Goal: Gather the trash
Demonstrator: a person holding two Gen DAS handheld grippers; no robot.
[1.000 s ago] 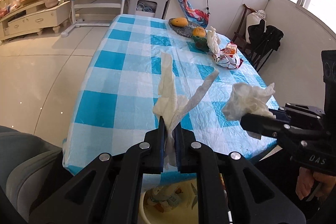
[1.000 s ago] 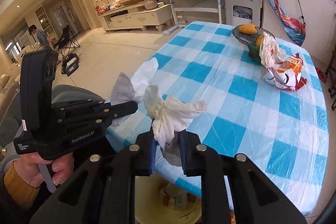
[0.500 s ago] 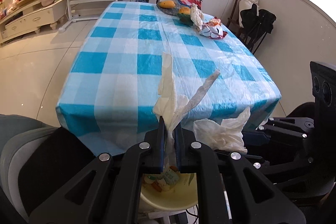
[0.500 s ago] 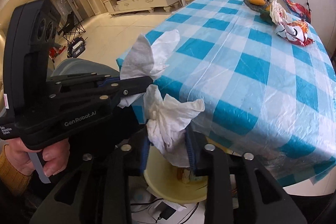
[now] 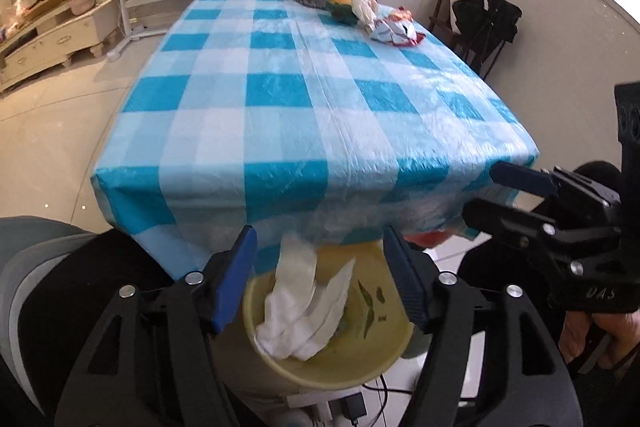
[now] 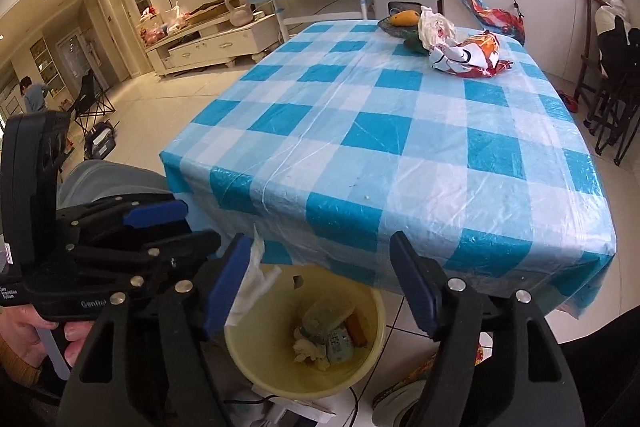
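We are at the dropping step: our left gripper [image 5: 320, 275] and right gripper [image 6: 320, 281] are both opening their fingers over the yellow bin [image 6: 240, 347], gripping nothing. The tissue [image 5: 304, 311] falls into the bin. Next we probably reach for the wrappers [image 6: 468, 57] at the desk's [image 6: 400, 147] far end.

Table edge [image 5: 320, 187] hides the yellow bin's [image 5: 280, 363] far rim; tissue [image 5: 304, 307] covers its contents; the distant person [image 6: 32, 95] is too small to make out.
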